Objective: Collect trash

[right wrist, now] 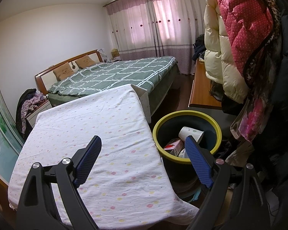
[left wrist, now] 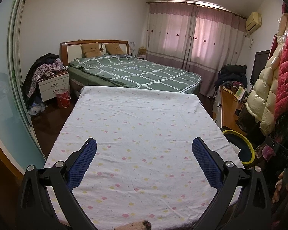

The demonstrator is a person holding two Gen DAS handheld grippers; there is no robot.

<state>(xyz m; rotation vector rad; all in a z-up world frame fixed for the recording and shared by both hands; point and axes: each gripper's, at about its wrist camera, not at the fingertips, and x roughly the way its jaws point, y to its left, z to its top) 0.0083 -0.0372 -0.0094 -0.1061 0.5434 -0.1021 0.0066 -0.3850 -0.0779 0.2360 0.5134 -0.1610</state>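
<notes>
A dark bin with a yellow rim [right wrist: 217,123] stands on the floor at the right side of the table. Inside it lie a white paper cup [right wrist: 191,133], a small carton with a strawberry print [right wrist: 172,145] and other white scraps. The bin's rim [left wrist: 248,145] also shows at the right in the left wrist view. My right gripper [right wrist: 144,140] hovers open over the table's right edge, its right finger in front of the bin. My left gripper [left wrist: 144,141] hangs open above the table [left wrist: 136,126], nothing between its fingers. The flowered cloth shows no loose trash.
A bed with a green checked cover [left wrist: 136,71] stands beyond the table. Padded coats [right wrist: 238,44] hang close on the right above a wooden bench [right wrist: 201,88]. A nightstand piled with clothes [left wrist: 51,82] and a red bucket [left wrist: 63,97] stand at the left.
</notes>
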